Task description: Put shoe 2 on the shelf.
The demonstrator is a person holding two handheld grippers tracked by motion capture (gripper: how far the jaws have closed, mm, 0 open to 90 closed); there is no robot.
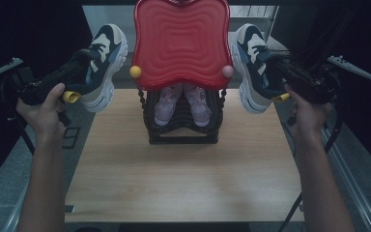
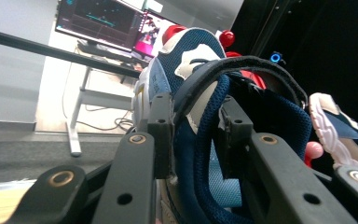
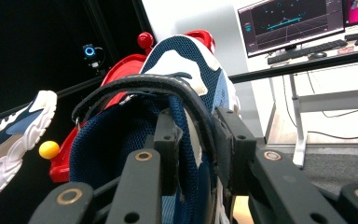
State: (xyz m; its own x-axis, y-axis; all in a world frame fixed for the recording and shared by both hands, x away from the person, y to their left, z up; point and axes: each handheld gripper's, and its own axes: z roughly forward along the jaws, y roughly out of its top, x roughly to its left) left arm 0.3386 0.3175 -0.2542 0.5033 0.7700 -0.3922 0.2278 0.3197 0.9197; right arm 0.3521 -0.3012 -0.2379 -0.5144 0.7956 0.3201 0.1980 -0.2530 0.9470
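Risk: we pinch each sneaker by its collar alone — left gripper (image 1: 84,59) on left sneaker (image 1: 107,55), right gripper (image 1: 270,60) on right sneaker (image 1: 249,63) — so either could swing and slip beyond the tabletop's (image 1: 188,179) far corners.

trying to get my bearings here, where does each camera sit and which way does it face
High view: above the person's side, looking forward and down on the table; both forearms, left hand-held gripper and right hand-held gripper each hold a sneaker.
Left gripper view: rides the left hand-held gripper, looking along its jaws clamped on the left sneaker collar, monitors behind.
Right gripper view: rides the right hand-held gripper, jaws clamped on the right sneaker.
Shared: the red rack lid appears in all views.
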